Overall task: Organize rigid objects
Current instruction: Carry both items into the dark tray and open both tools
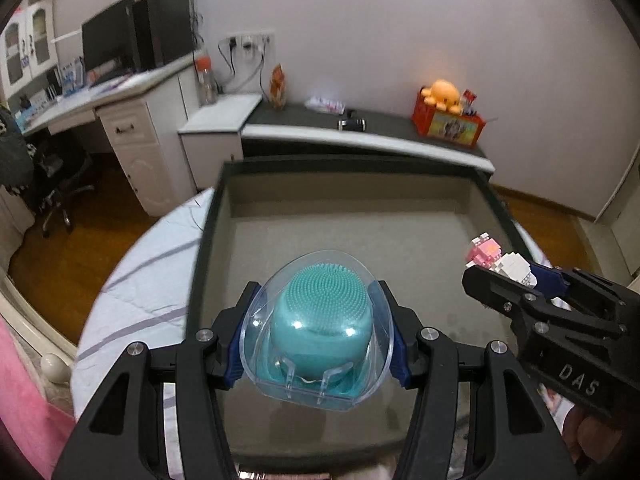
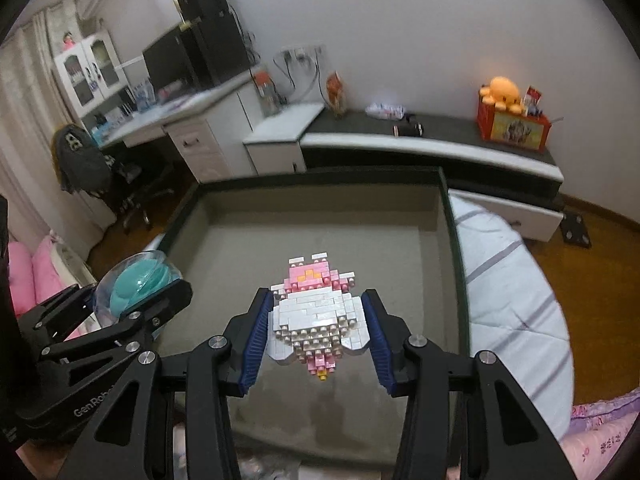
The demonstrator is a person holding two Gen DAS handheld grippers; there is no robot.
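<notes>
My left gripper (image 1: 316,308) is shut on a teal bristled brush in a clear plastic case (image 1: 318,332), held above a dark-rimmed grey tray (image 1: 352,204). In the right wrist view the same case (image 2: 136,280) shows at the left in the left gripper (image 2: 132,300). My right gripper (image 2: 318,304) is shut on a pink and white brick figure (image 2: 316,312), also held over the tray (image 2: 320,216). From the left wrist view the right gripper (image 1: 508,276) comes in at the right edge with the figure (image 1: 500,258) sticking out of it.
The tray lies on a bed with a white, grey-striped cover (image 2: 516,300). Behind it runs a low dark-topped cabinet (image 1: 372,128) with an orange box and plush toy (image 1: 448,112). A white desk (image 1: 120,120) and office chair (image 1: 60,184) stand at the left. Wooden floor (image 2: 600,264) lies around.
</notes>
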